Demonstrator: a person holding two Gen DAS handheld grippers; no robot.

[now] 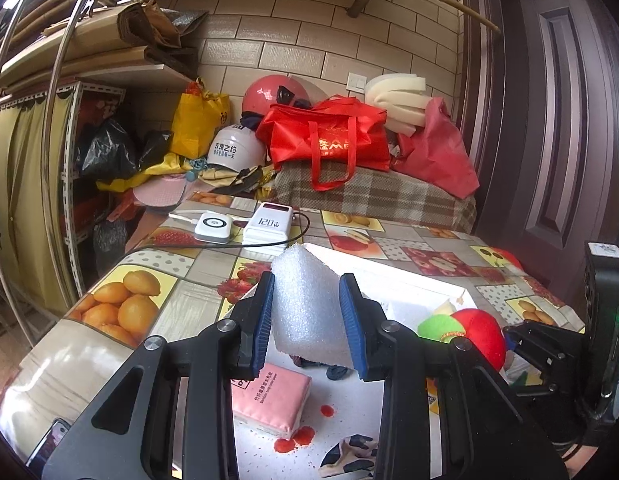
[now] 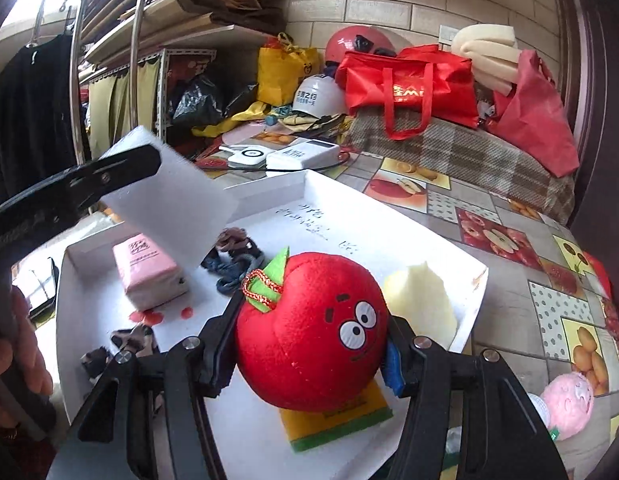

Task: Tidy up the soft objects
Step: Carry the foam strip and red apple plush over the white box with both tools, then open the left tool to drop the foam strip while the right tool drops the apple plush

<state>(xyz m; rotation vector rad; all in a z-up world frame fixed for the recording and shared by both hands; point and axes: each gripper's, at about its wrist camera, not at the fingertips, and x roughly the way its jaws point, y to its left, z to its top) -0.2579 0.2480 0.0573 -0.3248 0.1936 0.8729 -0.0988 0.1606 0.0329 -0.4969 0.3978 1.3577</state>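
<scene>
While both tongs hover over the shallow white foam tray (image 2: 465,312), left gripper (image 1: 307,320) clamped on a white foam block (image 1: 307,300) and right gripper (image 2: 309,344) squeezing a red plush apple (image 2: 313,332), either springy piece may squirm free and land outside the tray.

Tray (image 2: 465,300): on table (image 2: 509,312).
In tray: tissue pack (image 2: 147,276) left, hair ties (image 2: 233,258) middle, foam chunk (image 2: 423,302) right.
Behind tray: 2 chargers (image 2: 301,156).
Right of tray: plush toy (image 2: 567,404).
</scene>
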